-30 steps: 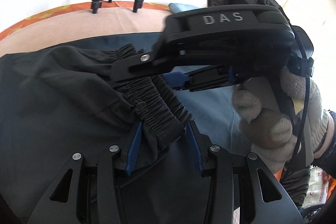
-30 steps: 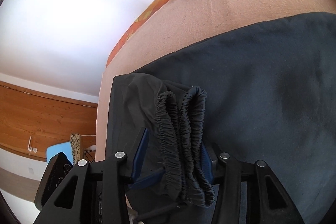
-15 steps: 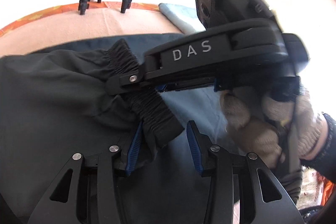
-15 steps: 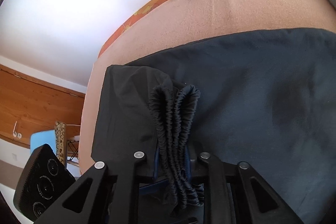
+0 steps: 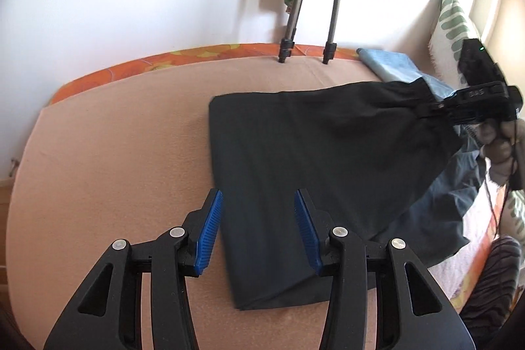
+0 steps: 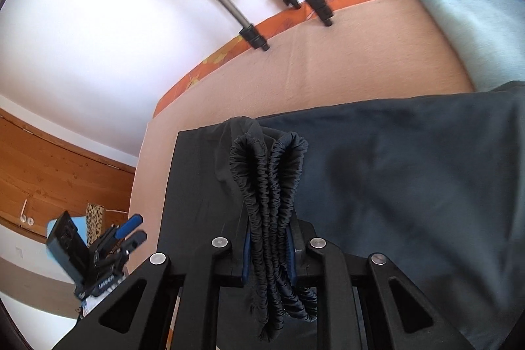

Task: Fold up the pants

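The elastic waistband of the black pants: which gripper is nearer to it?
Right. The right gripper is clamped on the bunched waistband; the left gripper, its jaws opening and holding nothing, hovers over the pants' opposite end.

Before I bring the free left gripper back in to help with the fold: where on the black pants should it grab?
Probably the near bottom corner of the black pants, approached from the bare mattress side. That edge lies flat and free, while the right gripper already pinches the bunched waistband.
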The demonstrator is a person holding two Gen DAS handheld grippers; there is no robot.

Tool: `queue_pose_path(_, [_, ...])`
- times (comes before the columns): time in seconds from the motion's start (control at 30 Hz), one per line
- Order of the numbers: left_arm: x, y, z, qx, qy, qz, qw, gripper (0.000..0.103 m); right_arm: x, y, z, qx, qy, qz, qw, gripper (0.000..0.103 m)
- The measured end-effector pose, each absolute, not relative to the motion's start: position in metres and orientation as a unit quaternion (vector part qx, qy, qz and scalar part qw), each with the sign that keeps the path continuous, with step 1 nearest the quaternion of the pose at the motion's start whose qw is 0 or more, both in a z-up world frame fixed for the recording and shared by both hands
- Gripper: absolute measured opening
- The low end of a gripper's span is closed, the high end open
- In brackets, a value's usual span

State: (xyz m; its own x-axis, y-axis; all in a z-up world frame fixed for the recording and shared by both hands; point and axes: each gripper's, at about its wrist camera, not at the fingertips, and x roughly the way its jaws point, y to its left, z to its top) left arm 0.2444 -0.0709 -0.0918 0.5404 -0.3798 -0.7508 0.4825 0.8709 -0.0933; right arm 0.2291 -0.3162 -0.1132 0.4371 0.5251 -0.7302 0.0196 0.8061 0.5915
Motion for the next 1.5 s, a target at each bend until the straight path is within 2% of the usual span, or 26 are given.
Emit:
queue_pose_path(0.33, [0.226, -0.128, -0.106, 0.114, 0.403, -0.292, 0.860, 0.044, 0.194, -0.391, -0.090, 0.244, 0.509, 0.103, 0.819, 0.015])
queue_pose_path(0.67, [0.218, -0.153, -0.099, 0.105, 0.403, -0.313, 0.854, 0.044, 0.165, -0.471, -0.081, 0.248, 0.506, 0.045, 0.825, 0.015])
queue_pose_path(1.17, [0.210, -0.168, -0.111, 0.123, 0.427, -0.307, 0.842, 0.044, 0.148, -0.543, -0.099, 0.244, 0.509, -0.031, 0.825, 0.015])
queue_pose_path(1.5, [0.211, -0.170, -0.111, 0.120, 0.437, -0.301, 0.839, 0.046, 0.159, -0.546, -0.115, 0.194, 0.530, -0.063, 0.823, 0.017])
